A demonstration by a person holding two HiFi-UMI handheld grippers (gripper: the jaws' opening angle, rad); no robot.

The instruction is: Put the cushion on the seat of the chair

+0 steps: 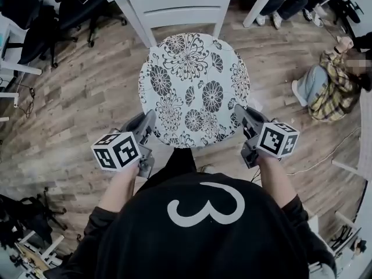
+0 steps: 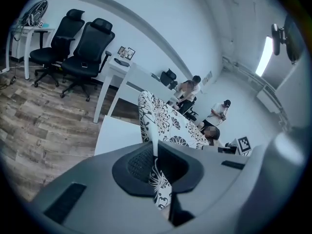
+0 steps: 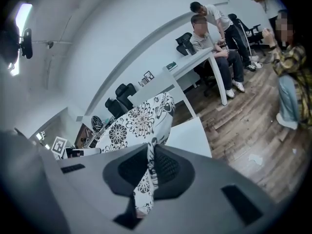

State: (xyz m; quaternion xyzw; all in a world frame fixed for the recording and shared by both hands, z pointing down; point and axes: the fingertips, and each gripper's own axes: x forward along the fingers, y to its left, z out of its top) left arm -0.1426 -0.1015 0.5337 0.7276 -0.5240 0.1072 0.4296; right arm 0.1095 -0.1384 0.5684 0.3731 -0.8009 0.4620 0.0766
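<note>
A round cushion [image 1: 195, 89], white with black flowers, hangs level over the seat of a white wooden chair [image 1: 180, 4] and hides almost all of the seat. My left gripper [image 1: 150, 127] is shut on the cushion's near left edge. At the near right edge my right gripper [image 1: 243, 116] is shut on it too. In the left gripper view the fabric [image 2: 158, 179] is pinched between the dark pads, and the white seat [image 2: 117, 133] shows below the cushion. The right gripper view shows the same pinch on the fabric [image 3: 146, 184], with the seat [image 3: 192, 133] beside it.
Wooden plank floor surrounds the chair. A person in a plaid shirt [image 1: 331, 89] sits on the floor at the right, and others sit at a white desk [image 3: 195, 62] behind. Black office chairs [image 2: 85, 52] stand at the left near white tables.
</note>
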